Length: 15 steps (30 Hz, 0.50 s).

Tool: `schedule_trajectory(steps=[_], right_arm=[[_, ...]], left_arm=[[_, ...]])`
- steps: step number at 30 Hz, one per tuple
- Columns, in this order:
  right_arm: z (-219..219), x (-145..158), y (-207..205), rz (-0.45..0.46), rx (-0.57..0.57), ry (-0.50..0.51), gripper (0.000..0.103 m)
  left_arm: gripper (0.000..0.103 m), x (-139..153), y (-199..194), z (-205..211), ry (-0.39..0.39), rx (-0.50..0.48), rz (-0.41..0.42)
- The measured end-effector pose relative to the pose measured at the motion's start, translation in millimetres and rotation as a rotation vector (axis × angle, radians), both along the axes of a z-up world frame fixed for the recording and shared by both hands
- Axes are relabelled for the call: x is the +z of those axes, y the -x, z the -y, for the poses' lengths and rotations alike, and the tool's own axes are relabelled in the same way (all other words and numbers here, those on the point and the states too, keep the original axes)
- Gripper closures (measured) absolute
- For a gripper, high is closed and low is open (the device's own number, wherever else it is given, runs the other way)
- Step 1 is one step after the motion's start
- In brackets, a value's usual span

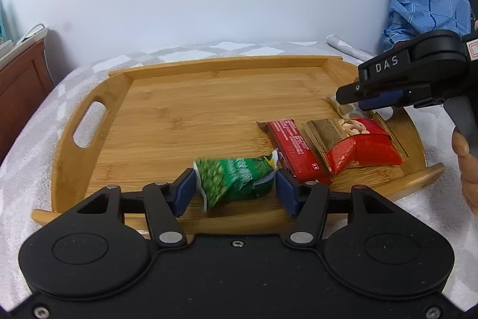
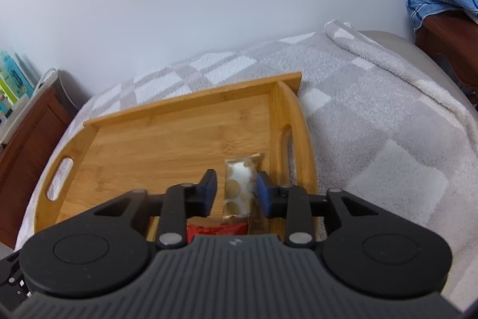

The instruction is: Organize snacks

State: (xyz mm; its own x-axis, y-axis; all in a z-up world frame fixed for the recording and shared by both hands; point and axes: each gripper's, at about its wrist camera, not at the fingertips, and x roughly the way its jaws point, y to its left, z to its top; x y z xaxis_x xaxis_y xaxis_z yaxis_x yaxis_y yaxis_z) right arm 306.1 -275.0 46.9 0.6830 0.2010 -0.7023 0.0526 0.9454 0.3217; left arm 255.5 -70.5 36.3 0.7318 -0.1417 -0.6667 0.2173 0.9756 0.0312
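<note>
Your left gripper points steeply down over the near edge of the wooden tray, its blue fingers spread about halfway. The green snack packet lies on the tray floor between them with its long axis running left to right across the gap; the left finger sits right at the packet's crimped end and the right one just beside its other end, and you cannot tell from this view whether either pad presses on it.

Your right gripper is tilted down much the same way over the tray's right end, near the handle slot. Its fingers stand partly open, and the white packet with gold dots lies flat between them, long axis pointing away from you along the fingers. There is a clear gap on the left side; the right pad is just beside the wrapper's edge.

In the left wrist view, your hand wraps the right gripper's grey handle at the frame's right edge. Beside the green packet lie a red bar, long axis running diagonally away to the left, and a red nut pouch touching it. The tray rests on a grey-and-white checked blanket
</note>
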Motion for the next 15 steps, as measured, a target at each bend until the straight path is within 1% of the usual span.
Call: schedule_trajectory(steps=[1,2,3,4,10,12,15], right_arm=[[0,2,1,0.006,-0.002,0.000,0.051],[0,3,2,0.013,-0.004,0.002,0.050],[0,5,4,0.020,-0.003,0.000,0.048],[0,7,6,0.028,-0.004,-0.004,0.044],[2,17,23,0.084,-0.009,-0.026,0.035],[2,19,31,0.098,-0.010,-0.033,0.033],[2,22,45,0.109,-0.005,-0.041,0.030]], left_arm=[[0.037,1,1,0,-0.003,0.002,0.005],[0.031,2,3,-1,-0.006,0.005,0.012],[0.026,4,4,-2,-0.006,0.004,0.016],[0.025,5,5,-2,-0.005,0.004,0.019],[0.020,14,17,-6,-0.016,0.012,0.031],[0.017,18,23,-8,-0.011,0.010,0.036],[0.016,23,34,-10,-0.007,0.006,0.041]])
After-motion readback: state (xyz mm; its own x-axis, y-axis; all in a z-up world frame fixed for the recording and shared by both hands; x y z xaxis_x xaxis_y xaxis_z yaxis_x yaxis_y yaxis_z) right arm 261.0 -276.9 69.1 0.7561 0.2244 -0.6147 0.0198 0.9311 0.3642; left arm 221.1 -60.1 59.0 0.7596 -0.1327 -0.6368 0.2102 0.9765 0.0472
